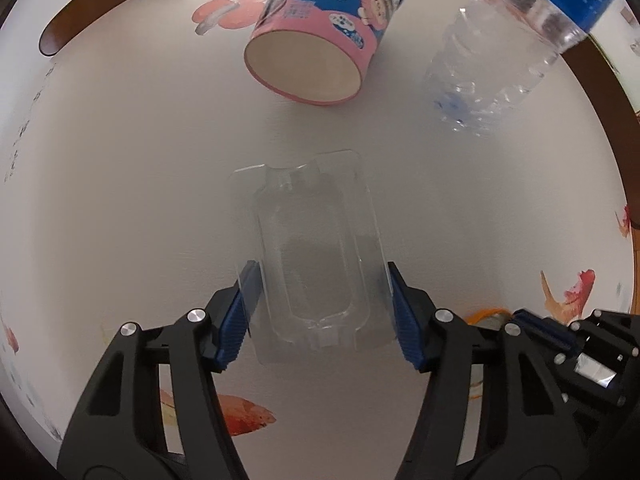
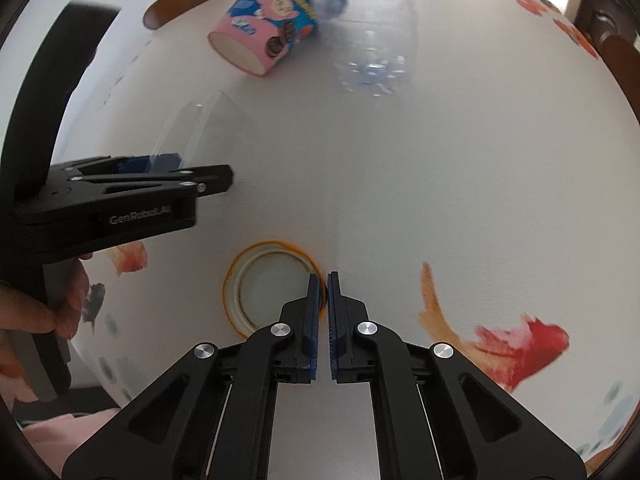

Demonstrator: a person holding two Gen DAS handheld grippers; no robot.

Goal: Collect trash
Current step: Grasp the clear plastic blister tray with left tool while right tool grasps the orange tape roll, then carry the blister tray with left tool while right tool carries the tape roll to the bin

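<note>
Left wrist view: left gripper (image 1: pixel 320 304) has its blue pads clamped on the edges of a clear plastic blister tray (image 1: pixel 312 248) lying on the white goldfish-print tablecloth (image 1: pixel 120 160), with a tipped pink-and-blue paper cup (image 1: pixel 324 36) and a clear water bottle (image 1: pixel 500 60) (blue label) beyond it. Right wrist view: right gripper (image 2: pixel 323 300) fingers are pinched together on the rim of an orange-edged jar lid (image 2: pixel 264 284) on the cloth; a hand (image 2: pixel 48 312) holds the left gripper at left.

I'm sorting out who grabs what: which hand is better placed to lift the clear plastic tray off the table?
Left. Its tongs already straddle the clear plastic tray, one pad at each long edge. The right tongs are shut on the rim of the orange lid, off to the side.
</note>
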